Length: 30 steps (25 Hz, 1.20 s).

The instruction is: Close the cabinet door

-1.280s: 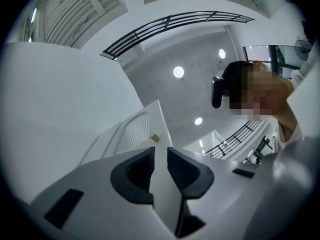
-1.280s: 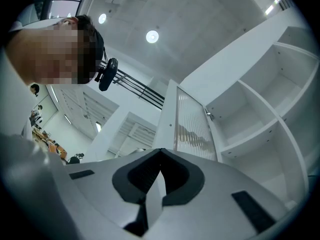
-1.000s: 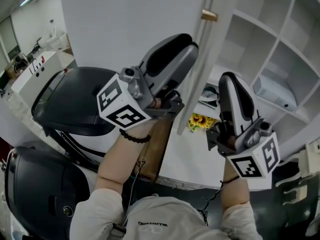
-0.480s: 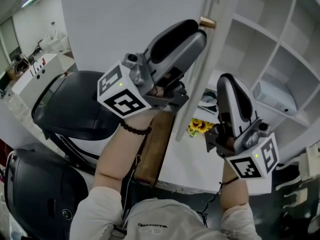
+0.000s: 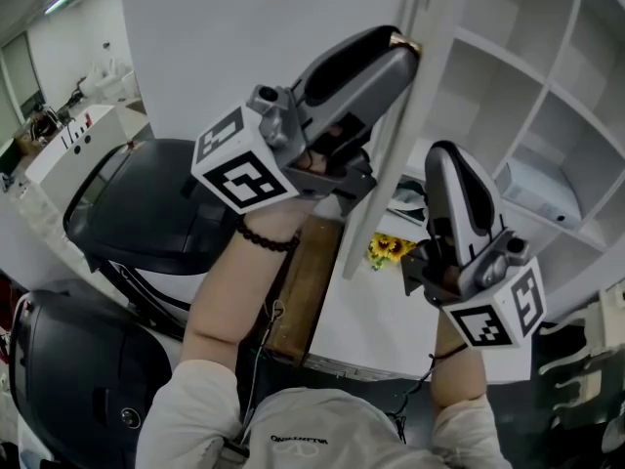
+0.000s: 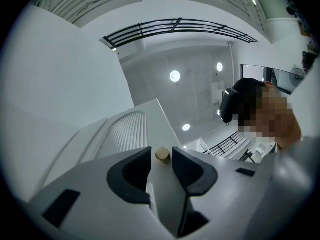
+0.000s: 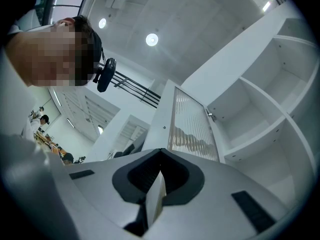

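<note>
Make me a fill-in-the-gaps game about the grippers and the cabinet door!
The left gripper, its jaws just opened, has the small round ___ of the cabinet door between them. The right gripper has its jaws ___ (open or shut). The cabinet shelves are coloured ___.
Missing words: knob; shut; white.

Cabinet door ajar, open shelves to its right.
The cabinet door (image 5: 273,37) stands edge-on at centre, its knob (image 6: 162,154) high on the near edge. Right of the door are the shelves (image 5: 532,76), with a box (image 5: 535,182) on 1 of them. Below the door lies the bench (image 5: 352,320), with sunflowers (image 5: 388,245) on it just right of the door's edge. A scooter (image 5: 137,213) stands left of the bench.
</note>
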Each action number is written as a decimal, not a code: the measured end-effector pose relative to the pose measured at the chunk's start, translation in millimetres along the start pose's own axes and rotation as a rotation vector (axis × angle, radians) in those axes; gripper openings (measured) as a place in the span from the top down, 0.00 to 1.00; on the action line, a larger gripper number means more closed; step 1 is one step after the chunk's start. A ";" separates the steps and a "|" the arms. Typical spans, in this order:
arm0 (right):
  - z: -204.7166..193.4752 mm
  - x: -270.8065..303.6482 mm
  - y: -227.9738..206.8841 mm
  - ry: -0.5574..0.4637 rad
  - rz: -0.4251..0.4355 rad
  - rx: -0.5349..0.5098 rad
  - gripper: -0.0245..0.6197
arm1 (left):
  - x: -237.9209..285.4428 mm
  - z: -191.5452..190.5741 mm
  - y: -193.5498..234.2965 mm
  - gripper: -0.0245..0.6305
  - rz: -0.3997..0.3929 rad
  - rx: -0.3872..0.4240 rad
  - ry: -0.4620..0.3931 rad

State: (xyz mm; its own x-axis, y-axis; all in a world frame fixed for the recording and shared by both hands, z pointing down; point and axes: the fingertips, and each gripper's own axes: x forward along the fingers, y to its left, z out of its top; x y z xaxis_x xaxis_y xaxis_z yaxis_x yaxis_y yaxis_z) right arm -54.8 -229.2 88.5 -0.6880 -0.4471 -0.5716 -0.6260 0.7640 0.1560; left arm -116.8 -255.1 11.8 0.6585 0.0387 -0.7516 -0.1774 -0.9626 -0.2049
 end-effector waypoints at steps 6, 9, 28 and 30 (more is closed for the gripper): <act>3.5 -0.3 0.6 -0.006 0.000 -0.006 0.95 | 3.8 -1.8 -2.0 0.84 -0.048 -0.046 -0.005; 2.8 -3.1 -0.4 -0.005 -0.008 -0.003 0.95 | 4.0 -2.8 -2.5 0.84 -0.073 -0.079 -0.017; 6.1 -31.5 -18.3 0.009 -0.095 -0.047 0.95 | 20.4 -20.8 -14.9 0.85 -0.052 -0.066 -0.021; 9.6 -37.2 -23.1 0.010 -0.104 -0.046 0.95 | 24.6 -24.4 -17.2 0.85 -0.045 -0.055 -0.021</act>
State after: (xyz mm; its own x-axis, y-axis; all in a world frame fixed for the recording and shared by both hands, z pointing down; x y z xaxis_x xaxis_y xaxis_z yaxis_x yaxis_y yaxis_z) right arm -11.2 -225.7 98.5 -0.6218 -0.5276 -0.5788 -0.7103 0.6912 0.1330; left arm -79.6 -244.1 12.1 0.6492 0.0872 -0.7556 -0.1074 -0.9730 -0.2045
